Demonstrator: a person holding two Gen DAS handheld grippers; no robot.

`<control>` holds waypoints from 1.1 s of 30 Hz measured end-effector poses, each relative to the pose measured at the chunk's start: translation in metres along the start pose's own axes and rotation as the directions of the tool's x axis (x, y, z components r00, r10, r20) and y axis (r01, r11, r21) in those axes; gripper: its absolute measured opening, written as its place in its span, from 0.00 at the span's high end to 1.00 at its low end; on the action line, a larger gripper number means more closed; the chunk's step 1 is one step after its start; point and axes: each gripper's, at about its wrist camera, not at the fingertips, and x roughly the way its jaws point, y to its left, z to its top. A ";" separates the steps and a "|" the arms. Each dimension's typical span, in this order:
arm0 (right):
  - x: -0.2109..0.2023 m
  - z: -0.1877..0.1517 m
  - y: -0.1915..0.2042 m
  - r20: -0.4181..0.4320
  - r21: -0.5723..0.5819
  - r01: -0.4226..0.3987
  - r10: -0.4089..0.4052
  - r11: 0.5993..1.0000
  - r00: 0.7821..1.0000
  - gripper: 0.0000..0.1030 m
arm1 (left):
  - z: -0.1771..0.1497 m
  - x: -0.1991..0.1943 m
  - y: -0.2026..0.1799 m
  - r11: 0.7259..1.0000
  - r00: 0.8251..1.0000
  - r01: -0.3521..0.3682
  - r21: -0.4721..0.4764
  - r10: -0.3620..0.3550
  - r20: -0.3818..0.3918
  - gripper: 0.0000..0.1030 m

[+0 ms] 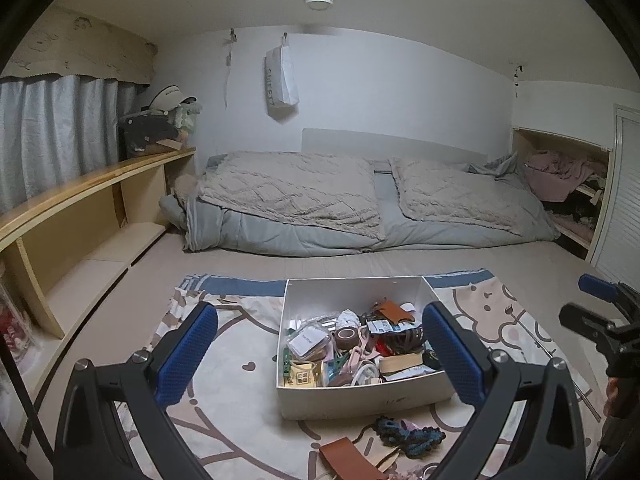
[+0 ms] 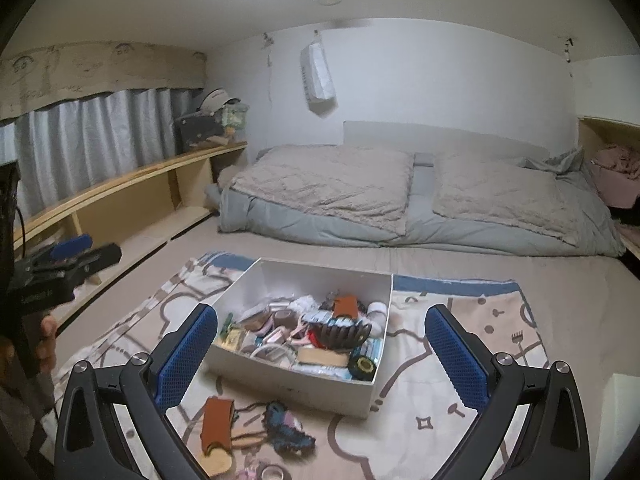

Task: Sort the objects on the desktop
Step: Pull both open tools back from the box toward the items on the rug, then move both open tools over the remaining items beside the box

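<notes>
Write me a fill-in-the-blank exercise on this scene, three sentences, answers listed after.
1. The white rectangular cardboard box sits on a cartoon-patterned ____.
2. The brown leather sleeve and the teal crocheted piece lie ____ the box.
3. Both the left gripper and the right gripper are ____ and hold nothing.

Missing words: cloth; outside; open

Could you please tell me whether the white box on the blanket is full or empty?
Partly full: the white box holds small items piled well below its rim.
</notes>
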 end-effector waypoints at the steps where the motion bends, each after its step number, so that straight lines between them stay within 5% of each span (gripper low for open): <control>1: -0.002 -0.003 0.002 -0.008 -0.009 -0.005 0.005 1.000 1.000 0.00 | -0.001 -0.002 0.001 1.000 1.000 -0.001 -0.001 0.001 0.001 0.00; 18: -0.011 -0.060 0.024 -0.071 -0.072 -0.046 0.041 0.996 0.997 0.00 | -0.037 -0.027 0.002 0.995 0.995 -0.098 0.018 0.097 0.038 0.00; 33: 0.004 -0.123 0.032 -0.178 -0.117 -0.078 0.057 0.990 0.982 0.00 | -0.088 -0.027 -0.006 0.992 0.998 -0.020 0.121 0.027 -0.055 0.00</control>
